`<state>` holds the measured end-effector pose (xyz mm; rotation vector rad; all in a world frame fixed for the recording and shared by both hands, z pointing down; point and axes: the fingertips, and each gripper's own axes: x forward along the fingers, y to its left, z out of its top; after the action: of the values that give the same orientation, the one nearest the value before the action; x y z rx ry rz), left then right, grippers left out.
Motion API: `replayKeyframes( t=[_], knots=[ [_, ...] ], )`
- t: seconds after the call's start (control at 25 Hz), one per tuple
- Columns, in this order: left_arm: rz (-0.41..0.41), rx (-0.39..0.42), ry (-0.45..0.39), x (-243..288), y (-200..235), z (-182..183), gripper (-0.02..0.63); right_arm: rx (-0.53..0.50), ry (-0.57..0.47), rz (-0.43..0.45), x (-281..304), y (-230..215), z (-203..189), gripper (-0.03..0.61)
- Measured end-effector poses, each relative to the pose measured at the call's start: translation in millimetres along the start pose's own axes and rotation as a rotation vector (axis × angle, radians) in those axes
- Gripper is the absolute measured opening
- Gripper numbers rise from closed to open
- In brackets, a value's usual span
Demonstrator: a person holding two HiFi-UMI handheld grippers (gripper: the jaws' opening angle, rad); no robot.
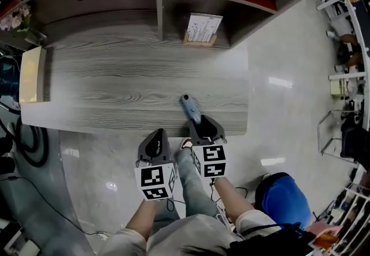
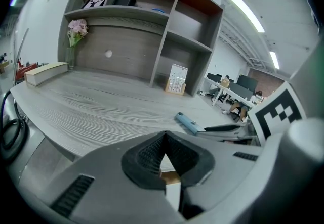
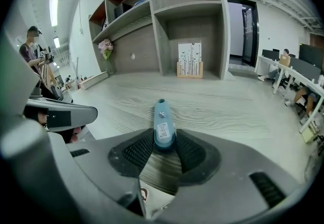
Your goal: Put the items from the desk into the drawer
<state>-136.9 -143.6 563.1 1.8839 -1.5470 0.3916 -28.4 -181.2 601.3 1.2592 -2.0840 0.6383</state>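
Observation:
A slim blue tool (image 1: 190, 108) with a small white label lies on the grey wooden desk (image 1: 115, 87), near its front edge. My right gripper (image 1: 203, 126) is shut on the tool's near end; in the right gripper view the blue tool (image 3: 164, 128) sits pinched between the two dark pads. My left gripper (image 1: 155, 135) hangs just in front of the desk edge, to the left of the right one, shut with nothing in it. In the left gripper view the blue tool (image 2: 188, 123) lies to the right. No drawer shows in any view.
A shelf unit (image 1: 159, 0) stands along the desk's back; a card calendar (image 1: 202, 29) sits in one cubby. A flat book (image 1: 30, 74) lies at the desk's left end, flowers (image 1: 16, 18) behind it. A blue stool (image 1: 281, 197) stands on the floor at the right.

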Motion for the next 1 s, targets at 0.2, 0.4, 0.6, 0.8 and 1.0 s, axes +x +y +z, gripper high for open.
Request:
replayKeyframes(
  t=[0.2,0.4,0.6,0.8,1.0],
  knots=[
    [0.002,-0.002,0.003,4,5,-1,-0.003,-0.005,0.005,-0.001,3,2,1,0.130],
    [0.007,-0.001,0.010,7,9,0,-0.003,-0.011,-0.002,-0.010,2,0,1,0.129],
    [0.002,0.000,0.012,8,9,-1,-0.003,-0.008,-0.002,0.003,3,0,1,0.123],
    [-0.004,0.006,0.016,6,6,-2,-0.003,0.028,-0.014,0.021,-1,1,0,0.121],
    [-0.016,0.023,0.019,3,0,1,-0.003,0.059,-0.042,0.022,-10,-1,3,0.120]
  ],
)
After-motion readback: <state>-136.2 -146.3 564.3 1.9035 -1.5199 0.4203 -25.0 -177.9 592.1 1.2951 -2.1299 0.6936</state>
